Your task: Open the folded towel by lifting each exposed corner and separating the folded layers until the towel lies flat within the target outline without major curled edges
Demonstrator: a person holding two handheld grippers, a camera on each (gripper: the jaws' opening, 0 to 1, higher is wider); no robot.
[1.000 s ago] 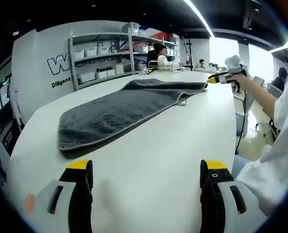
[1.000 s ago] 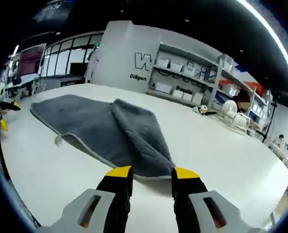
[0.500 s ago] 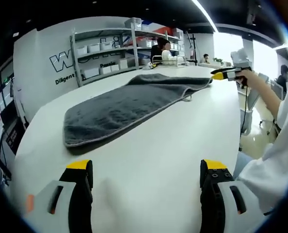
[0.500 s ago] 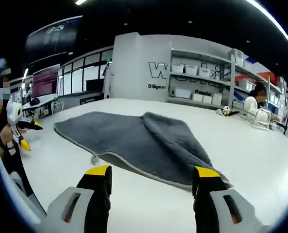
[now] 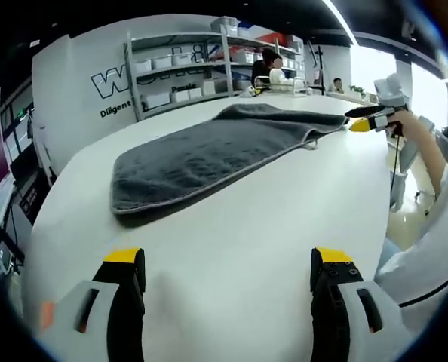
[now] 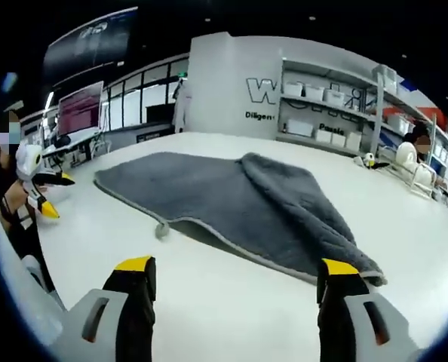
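Now | left gripper (image 5: pixel 228 264) wide, low | right gripper (image 6: pixel 237 271) wide by towel (image 6: pixel 231 200)

A wide white table (image 5: pixel 231 226) fills the near ground. Beyond its far edge, metal shelves (image 5: pixel 182 68) holding white bins stand against a white wall with dark lettering (image 6: pixel 273 94). A screen (image 6: pixel 79 109) glows at far left.
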